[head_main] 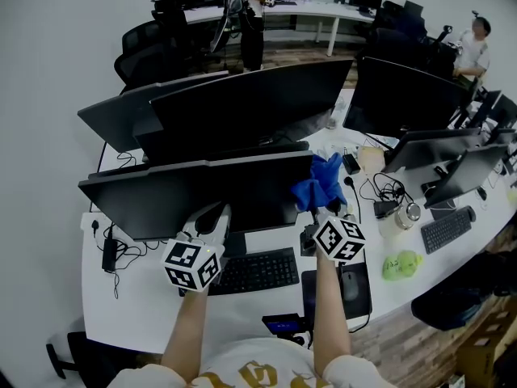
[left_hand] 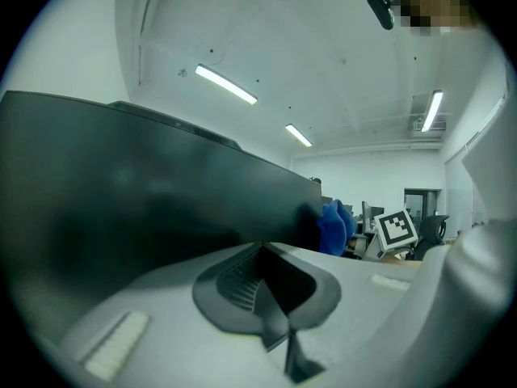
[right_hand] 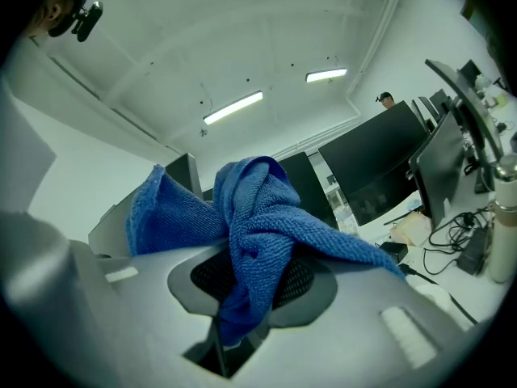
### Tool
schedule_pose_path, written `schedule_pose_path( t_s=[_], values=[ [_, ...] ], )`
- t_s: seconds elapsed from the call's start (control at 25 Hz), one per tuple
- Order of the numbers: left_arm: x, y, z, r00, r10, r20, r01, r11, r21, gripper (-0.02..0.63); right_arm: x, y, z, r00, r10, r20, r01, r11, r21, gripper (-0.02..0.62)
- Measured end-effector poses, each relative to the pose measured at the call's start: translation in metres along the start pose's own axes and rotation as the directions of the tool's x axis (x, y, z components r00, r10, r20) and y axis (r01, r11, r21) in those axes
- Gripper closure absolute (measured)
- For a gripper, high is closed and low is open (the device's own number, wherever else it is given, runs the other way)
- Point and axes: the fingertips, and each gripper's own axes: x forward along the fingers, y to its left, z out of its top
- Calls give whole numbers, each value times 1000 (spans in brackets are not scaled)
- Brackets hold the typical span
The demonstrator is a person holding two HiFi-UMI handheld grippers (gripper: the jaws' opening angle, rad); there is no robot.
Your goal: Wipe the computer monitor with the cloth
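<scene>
Right claw (right_hand: 242,314) clamped tight on blue cloth (right_hand: 260,217). Cloth bunched, held at upper right edge of nearest monitor (head_main: 202,192); contact likely, not certain. Left claw (left_hand: 271,301) closed, nothing between jaws, low before screen above desk (head_main: 145,297). Judgement: wipe stroke at screen edge. Next move calls for cloth pressed flat, swept leftward, light pressure.

A long white curved surface (head_main: 137,297) runs through an open office with plain white walls (head_main: 48,63) and a wood-plank floor (head_main: 408,342) — black office chairs (head_main: 145,51) stand behind it, and a second white table (head_main: 323,10) sits at the far end. Overhead, a white ceiling (left_hand: 307,47) carries long strip lights (left_hand: 226,85), all lit.
</scene>
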Motion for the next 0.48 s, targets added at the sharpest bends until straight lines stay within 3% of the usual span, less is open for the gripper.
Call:
schedule_pose_path(
  t_s=[0.48],
  values=[
    [5, 6, -23, 999, 25, -46, -25, 1000, -1, 606, -3, -18, -42, 995, -25, -94, 26, 1000, 13, 476]
  ],
)
